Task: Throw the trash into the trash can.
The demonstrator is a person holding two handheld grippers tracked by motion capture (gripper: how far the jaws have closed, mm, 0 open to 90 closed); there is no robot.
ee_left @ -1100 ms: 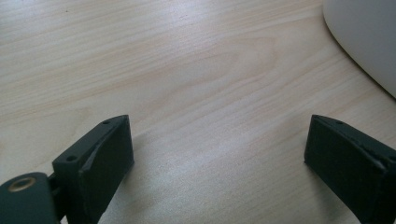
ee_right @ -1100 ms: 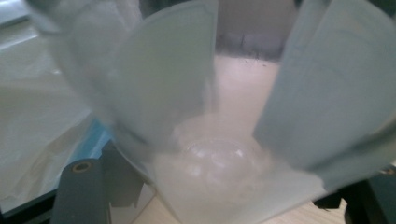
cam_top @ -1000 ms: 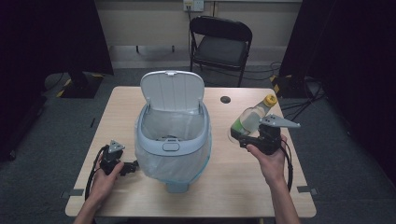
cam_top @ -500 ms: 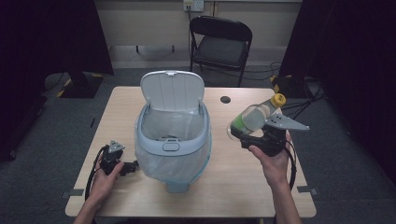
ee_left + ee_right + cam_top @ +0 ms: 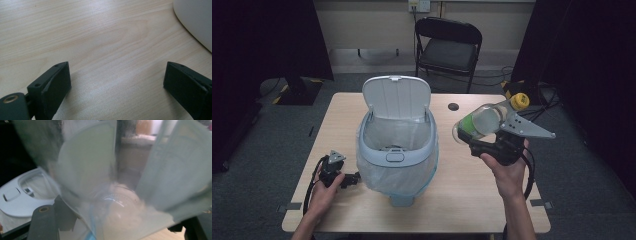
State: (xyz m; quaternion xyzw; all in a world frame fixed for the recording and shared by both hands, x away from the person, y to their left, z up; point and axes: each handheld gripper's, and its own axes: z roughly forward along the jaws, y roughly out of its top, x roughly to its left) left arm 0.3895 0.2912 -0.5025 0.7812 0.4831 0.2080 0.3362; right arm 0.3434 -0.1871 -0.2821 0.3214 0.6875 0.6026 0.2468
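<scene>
Open-lidded bin between bottle-holding right gripper and left gripper.

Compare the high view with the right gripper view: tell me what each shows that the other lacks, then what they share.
High view alone: the bottle's yellow cap, the open left gripper resting on the table, a black folding chair behind it. Right gripper view alone: a close, blurred look through the clear bottle's base between that gripper's jaws. Both: the plastic bottle in the right gripper and the lined bin with its lid up.
</scene>
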